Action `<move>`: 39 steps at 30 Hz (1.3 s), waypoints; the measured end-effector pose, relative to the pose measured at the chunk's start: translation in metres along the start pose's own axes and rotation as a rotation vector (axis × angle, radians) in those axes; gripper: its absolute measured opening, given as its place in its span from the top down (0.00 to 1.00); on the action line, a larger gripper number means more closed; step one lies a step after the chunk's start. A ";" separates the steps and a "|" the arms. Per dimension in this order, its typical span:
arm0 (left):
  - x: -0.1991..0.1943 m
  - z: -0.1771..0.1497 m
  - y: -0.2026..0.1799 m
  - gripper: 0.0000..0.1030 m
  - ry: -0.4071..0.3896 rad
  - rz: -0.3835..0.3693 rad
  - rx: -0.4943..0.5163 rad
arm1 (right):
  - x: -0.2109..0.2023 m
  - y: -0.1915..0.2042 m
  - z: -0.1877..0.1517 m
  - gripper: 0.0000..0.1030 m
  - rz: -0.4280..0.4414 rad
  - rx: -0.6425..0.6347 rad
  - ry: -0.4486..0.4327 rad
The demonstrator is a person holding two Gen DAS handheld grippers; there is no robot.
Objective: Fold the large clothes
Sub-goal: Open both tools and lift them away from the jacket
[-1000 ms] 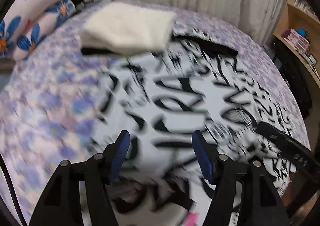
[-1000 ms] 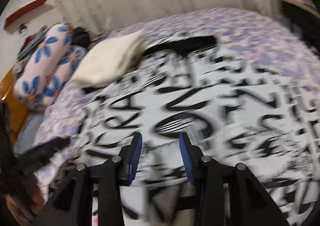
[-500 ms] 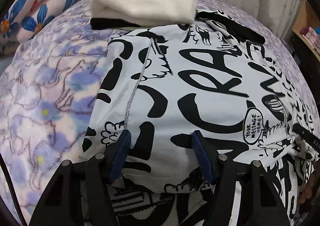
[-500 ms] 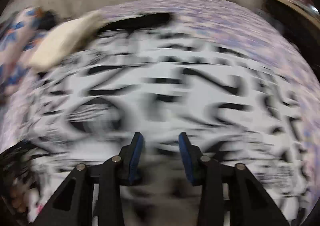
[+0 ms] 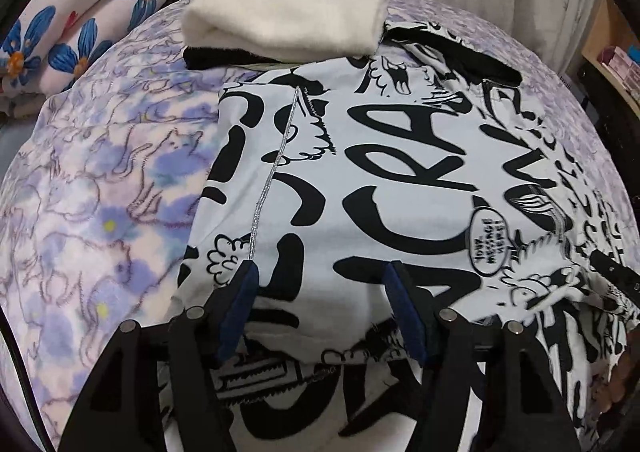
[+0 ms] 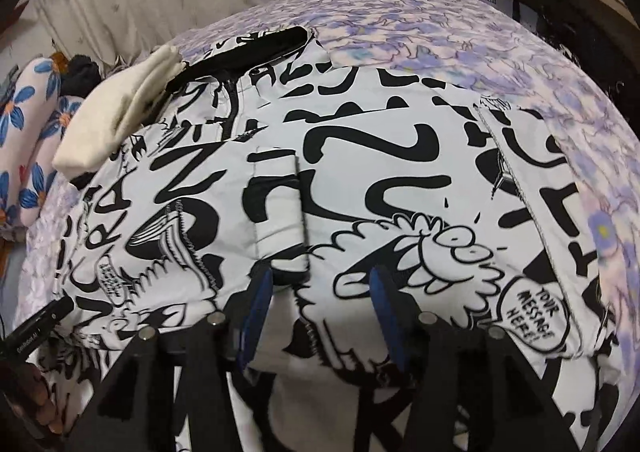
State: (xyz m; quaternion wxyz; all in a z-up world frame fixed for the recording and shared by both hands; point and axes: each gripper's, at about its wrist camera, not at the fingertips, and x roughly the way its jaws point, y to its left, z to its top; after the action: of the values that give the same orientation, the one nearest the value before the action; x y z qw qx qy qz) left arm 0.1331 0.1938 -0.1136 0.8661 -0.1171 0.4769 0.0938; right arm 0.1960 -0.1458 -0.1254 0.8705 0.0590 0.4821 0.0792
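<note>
Bed with a lilac flower-print cover, pale curtain behind. The black-and-white graffiti-print jacket lies spread flat over the middle of the bed, black collar at the far end, zipper running down from it. A folded cream garment sits at the jacket's far left corner, touching it (a dark layer under it); floral pillows lie beyond that, off the bed's left edge.

Left gripper hovers over the jacket's near hem on its left half, jaws apart, cloth below them but nothing pinched. Right gripper is over the near hem on the right half, beside a pocket flap; its jaws have just been opening and stand apart, nothing clamped.

Step in hand, as I judge it: jacket laid out, setting up the first fold. Next move calls for each gripper to drop onto the hem edge, close on it, then lift together toward the collar (uneven lift would skew the fold).
</note>
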 end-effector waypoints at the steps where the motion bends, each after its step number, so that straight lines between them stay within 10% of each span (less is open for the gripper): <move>1: -0.006 -0.001 -0.001 0.31 -0.007 0.001 0.002 | -0.003 0.000 -0.001 0.51 0.007 0.003 -0.001; 39: -0.217 -0.070 -0.079 0.20 -0.292 -0.151 0.025 | -0.193 -0.012 -0.077 0.51 0.155 -0.055 -0.210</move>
State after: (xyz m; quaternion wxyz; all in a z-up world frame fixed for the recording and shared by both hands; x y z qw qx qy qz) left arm -0.0163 0.0873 0.0433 0.9322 -0.1270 0.3368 0.0387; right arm 0.0307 -0.1937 -0.0078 0.9087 0.0802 0.3801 0.1525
